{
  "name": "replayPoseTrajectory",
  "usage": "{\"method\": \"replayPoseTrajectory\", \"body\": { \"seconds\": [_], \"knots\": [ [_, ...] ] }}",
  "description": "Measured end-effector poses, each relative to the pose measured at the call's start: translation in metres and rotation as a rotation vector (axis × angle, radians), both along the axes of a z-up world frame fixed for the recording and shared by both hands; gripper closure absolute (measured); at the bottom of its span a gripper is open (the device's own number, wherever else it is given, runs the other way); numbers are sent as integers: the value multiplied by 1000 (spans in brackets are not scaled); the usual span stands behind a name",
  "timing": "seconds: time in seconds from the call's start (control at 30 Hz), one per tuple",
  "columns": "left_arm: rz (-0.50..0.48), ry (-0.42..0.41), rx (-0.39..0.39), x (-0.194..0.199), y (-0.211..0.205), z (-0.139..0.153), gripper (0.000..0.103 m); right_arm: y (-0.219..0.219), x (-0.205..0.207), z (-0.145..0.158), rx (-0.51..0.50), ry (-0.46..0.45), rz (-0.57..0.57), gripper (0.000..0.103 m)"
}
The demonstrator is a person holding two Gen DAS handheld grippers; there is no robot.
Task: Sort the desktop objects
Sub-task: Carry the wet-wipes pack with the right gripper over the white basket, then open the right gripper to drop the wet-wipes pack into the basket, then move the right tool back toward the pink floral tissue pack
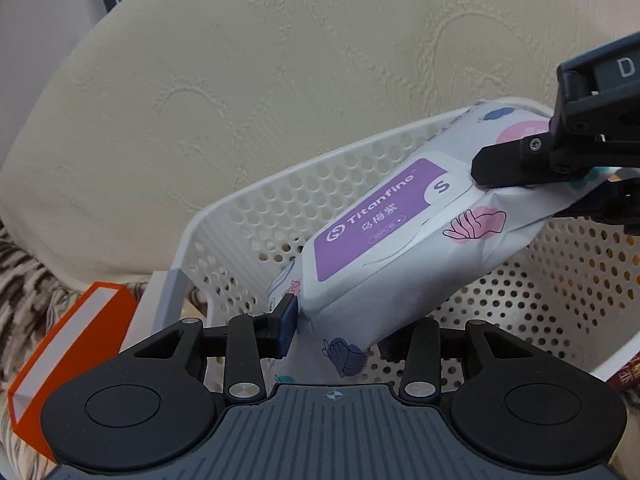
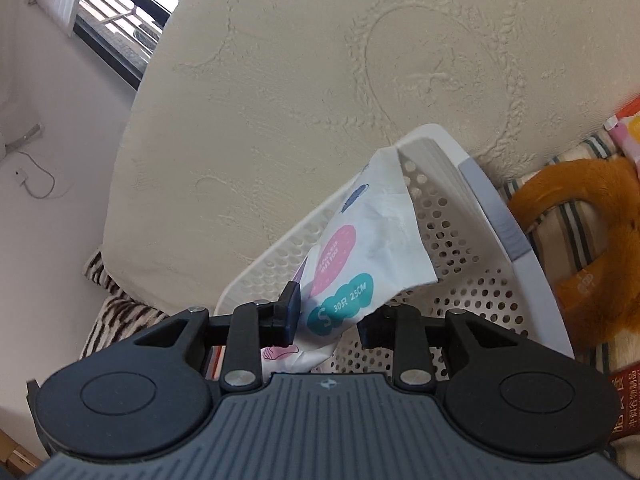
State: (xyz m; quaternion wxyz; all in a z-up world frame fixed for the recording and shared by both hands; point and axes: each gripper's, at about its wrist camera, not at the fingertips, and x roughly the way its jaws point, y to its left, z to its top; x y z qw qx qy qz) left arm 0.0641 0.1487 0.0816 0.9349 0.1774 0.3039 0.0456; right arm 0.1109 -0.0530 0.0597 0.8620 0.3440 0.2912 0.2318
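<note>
With the left gripper [image 1: 334, 330] clamping one end of the soft pack [image 1: 400, 236] and the right gripper [image 2: 328, 320] pinching the other, lower it level inside the white basket [image 1: 256, 216] before letting go

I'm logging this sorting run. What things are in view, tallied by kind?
White perforated basket: 1
Soft white pack with purple label: 1
Orange box: 1
Brown plush ring: 1
Total: 4
</note>
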Motion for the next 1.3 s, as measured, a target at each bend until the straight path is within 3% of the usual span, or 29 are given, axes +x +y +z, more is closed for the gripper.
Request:
{"method": "replayPoseTrajectory", "body": {
  "seconds": [0.13,0.3,0.33,0.37,0.43,0.53,0.57,0.8,1.0,1.2,1.3],
  "knots": [
    [10,12,16,-1,-5,2,55,0,-1,3,-29,24,-5,61],
    [38,5,6,-10,-7,4,41,-2,-6,4,-33,47,-3,43],
    [52,-19,13,-13,-8,8,24,-2,-7,4,-35,49,-4,41],
    [72,-51,34,-17,-8,12,16,-1,-8,6,-43,49,-8,39],
    [88,-91,60,-22,-9,24,11,0,-10,10,-43,36,2,39],
    [85,-102,59,-22,-5,38,11,0,-15,19,-42,23,-7,33],
    [85,-103,64,-10,8,40,11,0,-16,22,-39,19,-4,32],
    [85,-83,24,-24,25,42,11,2,-24,28,-61,15,7,32],
    [131,-80,-107,-36,49,34,12,-3,-33,43,-33,-41,32,30],
    [144,-115,-125,-48,43,24,13,-2,-58,62,-181,-202,59,27],
    [135,-133,-134,-58,34,23,20,-6,-73,63,-267,-278,56,28]
  ]
}}
